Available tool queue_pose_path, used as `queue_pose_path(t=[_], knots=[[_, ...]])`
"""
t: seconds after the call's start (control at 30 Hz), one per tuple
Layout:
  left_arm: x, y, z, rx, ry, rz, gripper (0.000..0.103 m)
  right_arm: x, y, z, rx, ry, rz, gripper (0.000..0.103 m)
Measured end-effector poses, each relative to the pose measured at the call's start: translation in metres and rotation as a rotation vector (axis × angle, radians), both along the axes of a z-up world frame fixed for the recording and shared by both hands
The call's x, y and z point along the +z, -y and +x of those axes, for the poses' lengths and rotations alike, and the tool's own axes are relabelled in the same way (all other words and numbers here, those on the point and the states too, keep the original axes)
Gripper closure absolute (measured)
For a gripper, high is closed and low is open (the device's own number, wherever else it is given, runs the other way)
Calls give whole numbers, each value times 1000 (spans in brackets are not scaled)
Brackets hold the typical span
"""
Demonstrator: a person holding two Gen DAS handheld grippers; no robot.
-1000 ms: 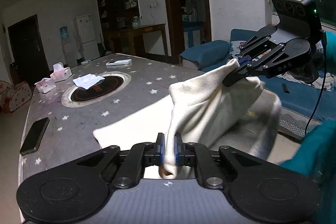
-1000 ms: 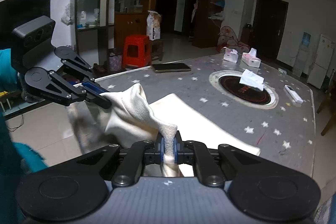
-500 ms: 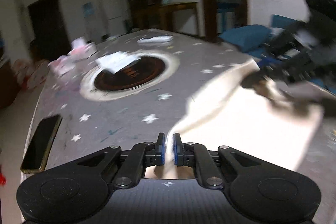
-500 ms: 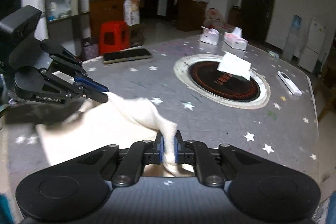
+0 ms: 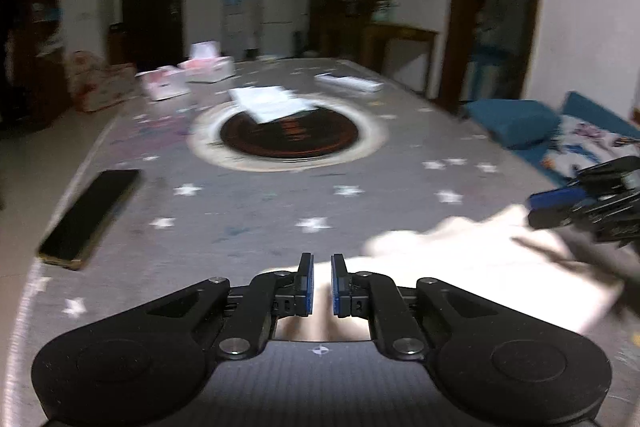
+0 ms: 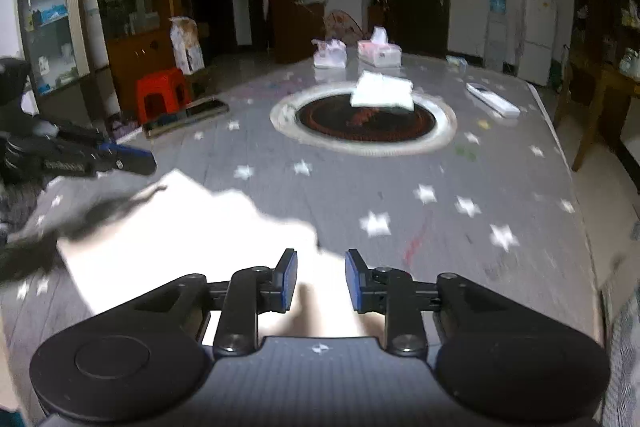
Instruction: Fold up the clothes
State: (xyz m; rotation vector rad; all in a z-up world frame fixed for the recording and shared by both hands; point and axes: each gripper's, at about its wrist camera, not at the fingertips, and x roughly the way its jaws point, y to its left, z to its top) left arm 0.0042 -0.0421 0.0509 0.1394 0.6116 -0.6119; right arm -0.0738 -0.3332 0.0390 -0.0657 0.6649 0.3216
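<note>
The cream garment (image 5: 472,267) lies flat on the near part of the star-patterned surface (image 5: 280,195), its long axis running left to right between the two tools. The left tool (image 5: 322,285) sits over the garment's left near corner, jaws almost fully clenched; whether cloth remains pinched between them cannot be told. The right tool (image 6: 320,279) is over the right near edge, jaws opening, pads clear of the cloth beneath. Both tools are equally near the garment, one at each end. Judgement: the fold is laid; the next grasp should take an edge directly below or just ahead of either tool.
</note>
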Motion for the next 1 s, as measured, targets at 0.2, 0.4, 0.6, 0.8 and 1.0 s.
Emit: queue_pose_path(t=[0.2, 0.4, 0.6, 0.8, 1.0], knots=[[-23, 20, -2, -35, -36, 60, 91, -10, 16, -18, -70, -39, 16, 77], [-29, 17, 5, 5, -51, 58, 91, -21, 17, -5, -72, -58, 26, 77], [-29, 16, 5, 25, -43, 63, 91, -19, 3, -1, -56, -25, -69, 98], [-32, 16, 7, 41, -32, 72, 91, -17, -3, 11, -71, 38, -143, 97], [-28, 16, 12, 54, -31, 78, 91, -22, 10, 19, -113, 16, -82, 89]])
